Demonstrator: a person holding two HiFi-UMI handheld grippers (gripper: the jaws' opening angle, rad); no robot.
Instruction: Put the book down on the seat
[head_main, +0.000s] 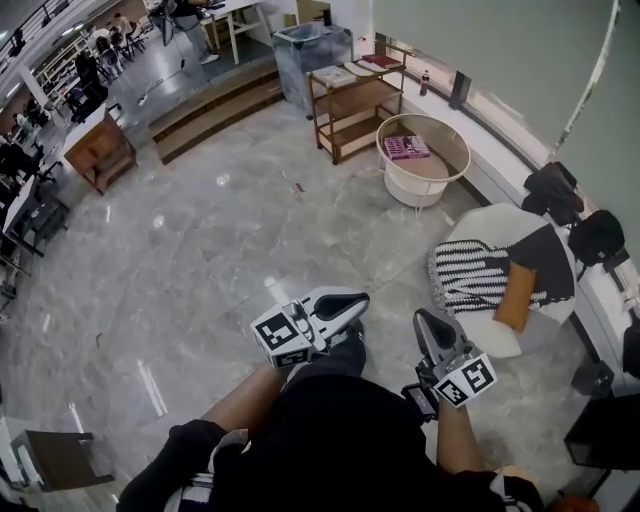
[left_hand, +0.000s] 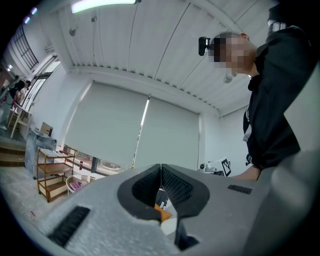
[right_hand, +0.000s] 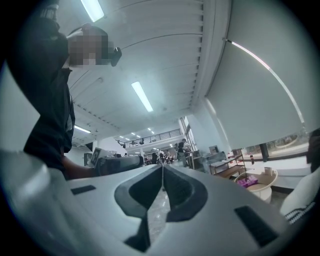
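Note:
A pink book (head_main: 407, 147) lies on a round white table (head_main: 448, 138) at the far right of the head view. Nearer to me stands a white seat (head_main: 500, 225) with a striped cushion (head_main: 465, 275) and an orange pillow (head_main: 513, 297). My left gripper (head_main: 360, 300) and right gripper (head_main: 421, 319) are held close to my body, both shut with nothing in them. In the left gripper view the left gripper (left_hand: 160, 169) has its jaws pressed together, and the book (left_hand: 75, 186) is small at the far left. In the right gripper view the right gripper (right_hand: 162, 171) is likewise shut, and the book (right_hand: 247, 182) lies off to the right.
A wooden shelf unit (head_main: 355, 105) with books stands behind the round table, next to a grey bin (head_main: 310, 55). Black bags (head_main: 575, 215) rest on the window ledge at the right. Steps (head_main: 215, 110) and a wooden desk (head_main: 100, 150) lie to the far left across the marble floor.

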